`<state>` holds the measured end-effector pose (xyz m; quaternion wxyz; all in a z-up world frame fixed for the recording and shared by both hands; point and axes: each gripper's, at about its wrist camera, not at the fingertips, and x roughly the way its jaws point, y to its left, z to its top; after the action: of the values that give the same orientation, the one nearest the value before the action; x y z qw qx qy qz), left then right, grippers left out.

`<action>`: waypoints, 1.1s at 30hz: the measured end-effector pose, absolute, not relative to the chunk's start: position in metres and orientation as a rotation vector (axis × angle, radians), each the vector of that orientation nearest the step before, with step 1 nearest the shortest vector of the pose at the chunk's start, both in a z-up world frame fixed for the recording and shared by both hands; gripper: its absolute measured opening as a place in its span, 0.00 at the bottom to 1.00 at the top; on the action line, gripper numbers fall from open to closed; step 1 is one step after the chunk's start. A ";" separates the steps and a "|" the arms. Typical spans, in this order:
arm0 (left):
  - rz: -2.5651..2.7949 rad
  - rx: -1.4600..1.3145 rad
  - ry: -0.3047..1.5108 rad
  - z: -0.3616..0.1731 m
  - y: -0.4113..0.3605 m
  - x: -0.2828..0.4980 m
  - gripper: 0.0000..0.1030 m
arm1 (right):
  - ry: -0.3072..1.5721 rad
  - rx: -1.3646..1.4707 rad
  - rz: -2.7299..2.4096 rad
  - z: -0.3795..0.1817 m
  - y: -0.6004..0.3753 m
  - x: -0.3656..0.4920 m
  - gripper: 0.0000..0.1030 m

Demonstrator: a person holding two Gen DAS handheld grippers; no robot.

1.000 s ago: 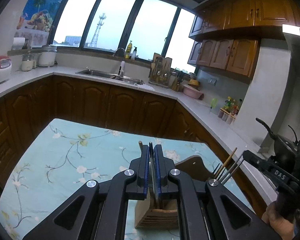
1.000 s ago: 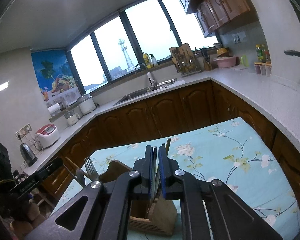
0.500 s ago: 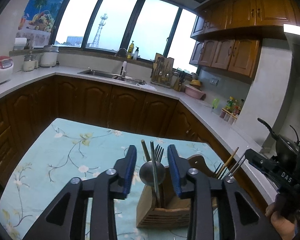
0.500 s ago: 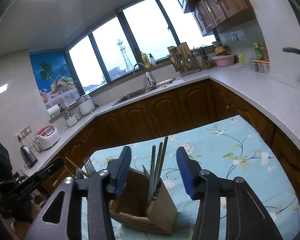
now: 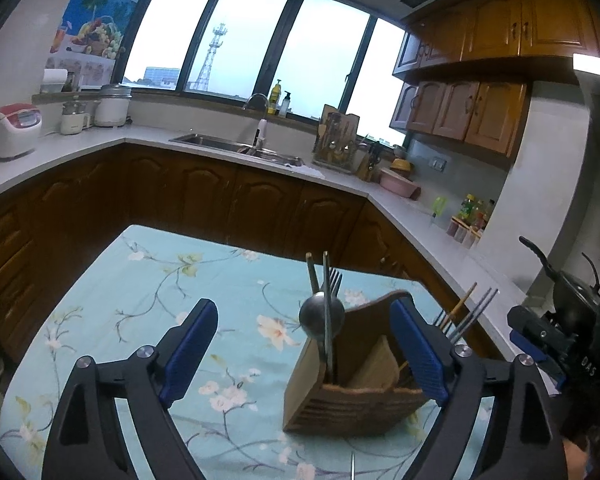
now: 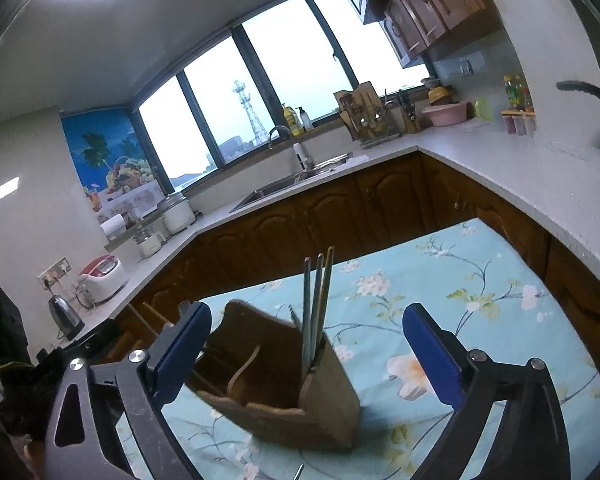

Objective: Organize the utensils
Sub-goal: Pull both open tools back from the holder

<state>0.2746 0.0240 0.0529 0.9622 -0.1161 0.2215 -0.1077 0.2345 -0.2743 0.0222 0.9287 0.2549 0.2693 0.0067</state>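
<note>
A wooden utensil holder [image 5: 356,384] [image 6: 284,384] stands on the table with the floral cloth [image 5: 140,300]. In the left wrist view a spoon [image 5: 322,314], a fork [image 5: 334,278] and a stick stand in its near compartment. My left gripper [image 5: 302,312] frames them, its jaws opening wide, and its pads touch nothing. In the right wrist view several chopsticks [image 6: 318,292] rise from the holder's corner between the opening jaws of my right gripper [image 6: 307,314], also free of the pads. The same chopsticks [image 5: 470,312] show at the holder's far side.
Dark wooden cabinets and a pale counter [image 5: 420,236] wrap around the table. A sink [image 5: 236,146], a rice cooker [image 5: 14,130], a kettle [image 6: 66,316] and a black pan [image 5: 572,292] sit on it. The other gripper [image 5: 540,336] is at the right edge.
Both grippers went from shut on utensils to wide open. The spoon and the chopsticks now stand free in the holder. Neither hand has shifted much.
</note>
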 end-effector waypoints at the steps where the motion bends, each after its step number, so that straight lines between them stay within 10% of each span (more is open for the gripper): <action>1: -0.220 -0.234 0.452 0.053 0.026 0.272 0.86 | 0.553 0.526 0.018 0.023 -0.273 0.231 0.95; 33: -0.144 -0.162 0.488 0.064 0.053 0.094 0.92 | 0.583 0.380 0.089 0.037 -0.214 0.098 0.97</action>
<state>0.0942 0.0535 0.0642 0.9646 -0.0800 0.2412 -0.0710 0.0975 -0.2143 0.0370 0.9392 0.1860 0.2853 0.0438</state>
